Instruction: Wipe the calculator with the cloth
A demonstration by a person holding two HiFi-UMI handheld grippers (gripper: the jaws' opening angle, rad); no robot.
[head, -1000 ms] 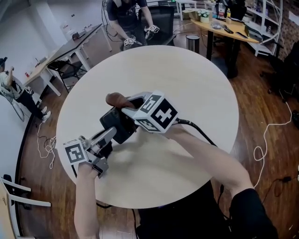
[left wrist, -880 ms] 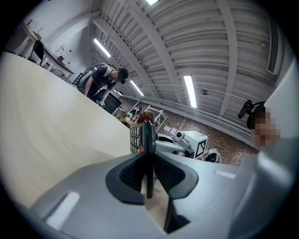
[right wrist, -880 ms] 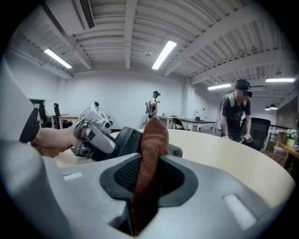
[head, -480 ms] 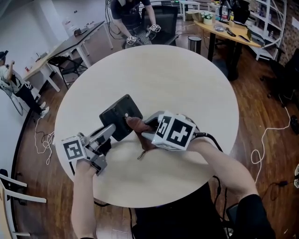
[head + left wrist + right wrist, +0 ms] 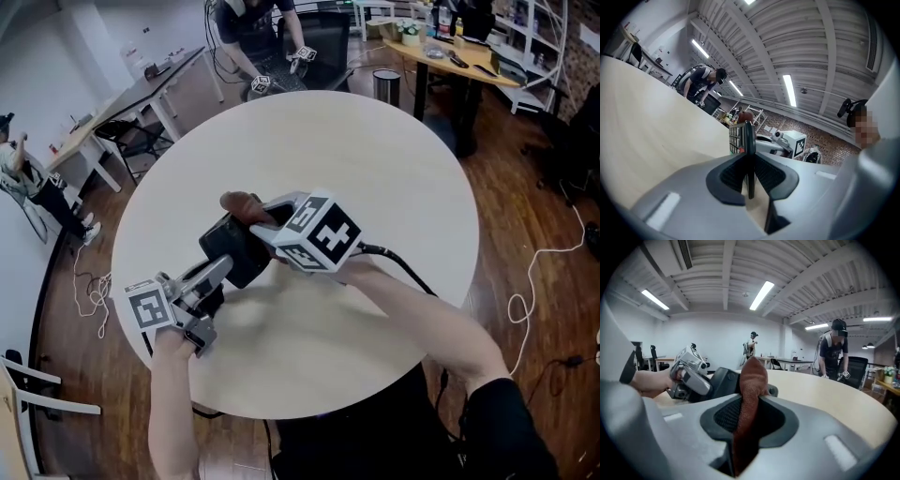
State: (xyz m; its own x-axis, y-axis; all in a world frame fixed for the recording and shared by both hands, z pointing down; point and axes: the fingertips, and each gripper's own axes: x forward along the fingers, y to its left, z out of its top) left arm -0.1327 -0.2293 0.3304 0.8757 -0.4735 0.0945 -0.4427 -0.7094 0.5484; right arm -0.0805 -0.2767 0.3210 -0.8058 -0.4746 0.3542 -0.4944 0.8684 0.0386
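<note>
Both are clenched: left tongs [image 5: 222, 266] on the calculator's [image 5: 231, 247] edge, right tongs [image 5: 257, 215] on the cloth [image 5: 238, 201]; wiping is underway, and the next stroke likely pulls nearward.

Part of calculator [image 5: 229, 247] hidden behind right hand-held gripper [image 5: 251, 212].

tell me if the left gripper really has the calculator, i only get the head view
Observer: Yes, the left gripper view shows the left gripper shut on the edge of the calculator.
Operator: and the right one, can't read its jaws here
Observer: The right gripper view shows the right gripper pinching the brown cloth, which sticks out past the pads.
Operator: where's the keypad facing
Observer: In the left gripper view the key rows sit on the calculator's left face.
</note>
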